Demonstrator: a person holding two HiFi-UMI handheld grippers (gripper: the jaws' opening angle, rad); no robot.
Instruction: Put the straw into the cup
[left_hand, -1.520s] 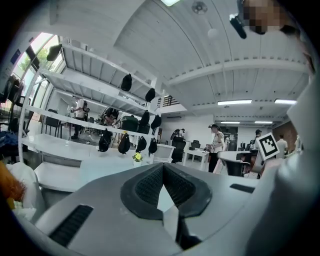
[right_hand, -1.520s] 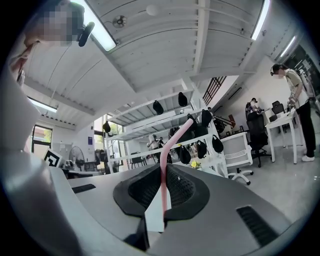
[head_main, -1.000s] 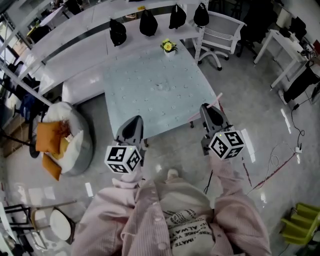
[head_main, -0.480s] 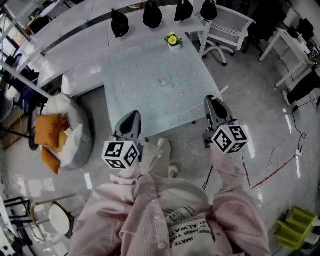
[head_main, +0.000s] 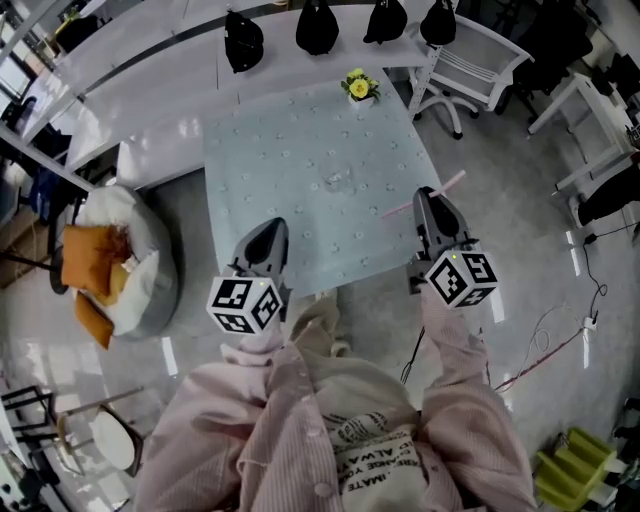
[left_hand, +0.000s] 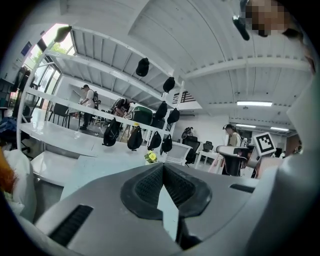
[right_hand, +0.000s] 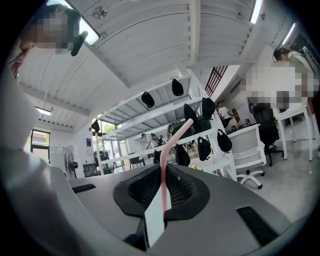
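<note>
A pink bendy straw (head_main: 440, 190) sticks out sideways from my right gripper (head_main: 425, 198), which is shut on it at the pale green table's (head_main: 260, 150) near right corner. In the right gripper view the straw (right_hand: 168, 150) rises between the closed jaws of the right gripper (right_hand: 166, 172) and bends right at its top. A small clear cup (head_main: 337, 180) stands near the table's middle, well ahead of both grippers. My left gripper (head_main: 270, 232) hovers over the near left edge. In the left gripper view the left gripper (left_hand: 163, 169) is shut with nothing in it.
A small pot of yellow flowers (head_main: 358, 87) sits at the table's far right corner. Black caps (head_main: 318, 30) hang on a white rack behind it. A white chair (head_main: 470, 65) stands at the right, and a beanbag with orange cushions (head_main: 110, 260) lies at the left.
The person has stepped toward the table. Both grippers moved forward from the floor in front of it to its near edge. The straw stays in the right gripper.
</note>
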